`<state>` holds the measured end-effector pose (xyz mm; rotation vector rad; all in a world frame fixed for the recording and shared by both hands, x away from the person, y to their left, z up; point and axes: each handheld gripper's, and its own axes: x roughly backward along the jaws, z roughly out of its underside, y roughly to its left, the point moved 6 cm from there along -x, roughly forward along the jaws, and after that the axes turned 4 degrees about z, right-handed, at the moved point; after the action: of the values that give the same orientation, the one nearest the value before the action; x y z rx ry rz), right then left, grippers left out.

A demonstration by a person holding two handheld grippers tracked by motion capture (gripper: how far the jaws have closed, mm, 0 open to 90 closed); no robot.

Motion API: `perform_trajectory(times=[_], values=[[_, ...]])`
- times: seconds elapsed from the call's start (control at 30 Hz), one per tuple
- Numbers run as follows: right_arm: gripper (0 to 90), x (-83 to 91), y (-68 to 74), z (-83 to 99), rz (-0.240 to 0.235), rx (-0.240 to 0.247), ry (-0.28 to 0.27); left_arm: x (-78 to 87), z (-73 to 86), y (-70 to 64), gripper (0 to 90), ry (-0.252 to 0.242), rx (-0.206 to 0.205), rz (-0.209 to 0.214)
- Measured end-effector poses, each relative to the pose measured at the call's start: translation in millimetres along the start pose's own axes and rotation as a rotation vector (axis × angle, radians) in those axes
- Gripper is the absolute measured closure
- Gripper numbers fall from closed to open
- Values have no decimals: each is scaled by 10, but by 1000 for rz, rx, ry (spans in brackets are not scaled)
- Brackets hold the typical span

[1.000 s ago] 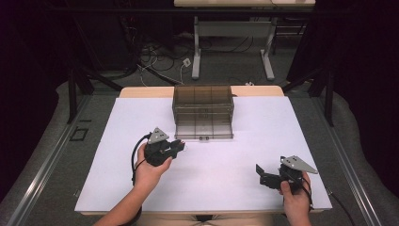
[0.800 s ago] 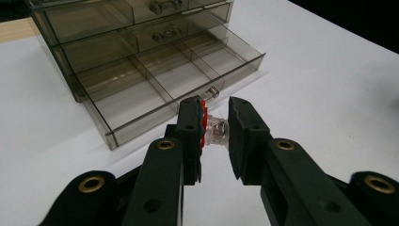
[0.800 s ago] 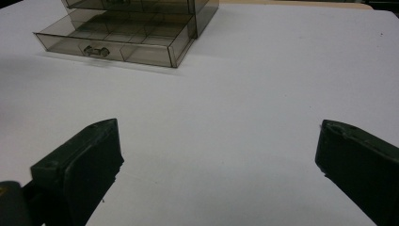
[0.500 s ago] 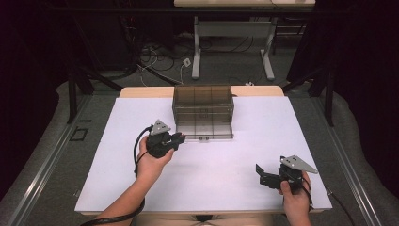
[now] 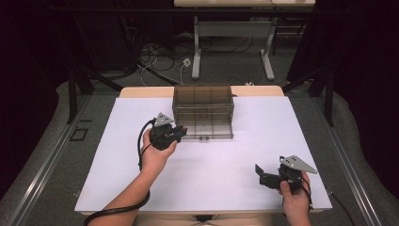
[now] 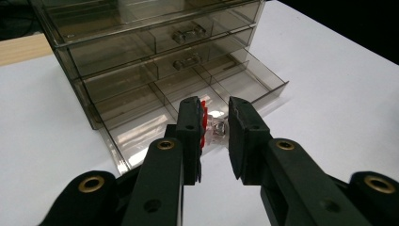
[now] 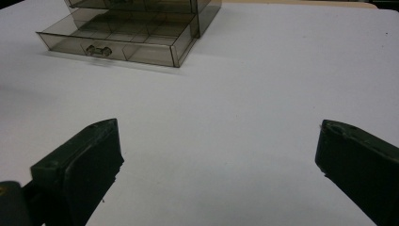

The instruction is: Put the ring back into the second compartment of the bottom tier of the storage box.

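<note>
A smoky transparent drawer cabinet [image 5: 203, 101] stands at the table's back middle, its bottom drawer [image 5: 205, 133] pulled out. My left gripper [image 5: 180, 133] hovers at the drawer's front left corner. In the left gripper view its jaws stand narrowly apart, shut on a small red and silver part [image 6: 212, 127] above the divided drawer [image 6: 235, 80]. My right gripper [image 5: 262, 176] rests near the table's front right, wide open with nothing in it [image 7: 219, 129]. The drawer front with its handle [image 7: 96, 50] shows far ahead in the right gripper view.
The white tabletop [image 5: 235, 155] spreads around the cabinet. Two upper drawers [image 6: 155, 40] are closed, each with a small handle. A cable trails from the left gripper along the forearm [image 5: 139, 146]. Beyond the table's far edge are desk legs and floor cables.
My left gripper has moved forward and right, from the open tabletop up to the open drawer's front left corner. The right gripper has stayed where it was.
</note>
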<state>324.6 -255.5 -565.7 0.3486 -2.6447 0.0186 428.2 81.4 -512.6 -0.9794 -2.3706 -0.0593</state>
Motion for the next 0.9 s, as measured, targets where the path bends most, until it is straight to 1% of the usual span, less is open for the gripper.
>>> perform_trajectory(times=[0.17,0.27,0.4,0.43,0.53,0.6,0.67,0.73,0.9], values=[[5,6,11,-5,-3,0,-1,-41,-27,29,752,-1,7,-13],[5,4,15,-8,-7,-8,-6,-73,-33,52,752,5,13,-17],[5,7,6,-6,-3,-3,-1,-123,-39,89,752,9,21,-25],[5,7,8,-5,-4,-5,-1,-138,-39,98,752,8,27,-32],[5,5,9,-6,-4,-2,-2,-172,-41,130,752,16,28,-39],[5,6,5,-6,-3,-3,-1,-196,-44,147,752,16,39,-48],[5,5,6,-5,-4,-2,-1,-216,-50,177,752,21,39,-54],[5,5,8,-5,-4,-1,-1,-241,-58,193,752,16,51,-59],[5,5,8,-6,-5,-1,-1,-285,-72,223,752,22,63,-71]])
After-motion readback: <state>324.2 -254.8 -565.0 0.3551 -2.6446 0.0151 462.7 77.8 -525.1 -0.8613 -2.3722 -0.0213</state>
